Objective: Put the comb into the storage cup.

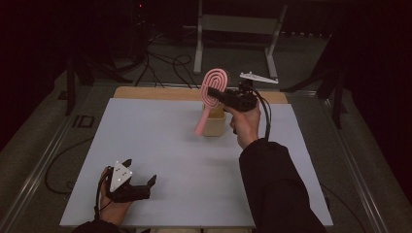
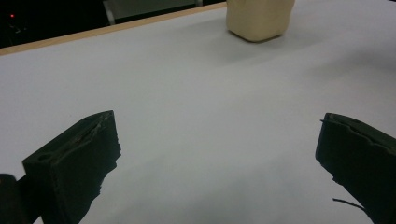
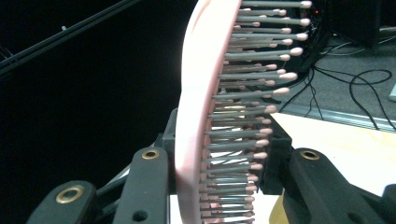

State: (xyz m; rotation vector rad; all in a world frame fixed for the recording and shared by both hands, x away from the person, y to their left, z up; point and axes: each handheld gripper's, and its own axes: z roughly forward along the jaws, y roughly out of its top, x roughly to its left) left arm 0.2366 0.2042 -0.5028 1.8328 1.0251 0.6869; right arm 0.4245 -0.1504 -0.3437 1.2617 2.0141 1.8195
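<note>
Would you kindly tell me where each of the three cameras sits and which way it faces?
High view: above the person's side, looking forward and down on the white table; both forearms and hands enter from below, the right tool clamping the pink hairbrush over the beige cup.
Left gripper view: on the left tool, low over the table, facing the cup; its jaws stand apart, nothing between.
Right gripper view: on the right tool, facing the brush edge-on, bristles rightward.
Shared: the high and left gripper views both show the cup.
</note>
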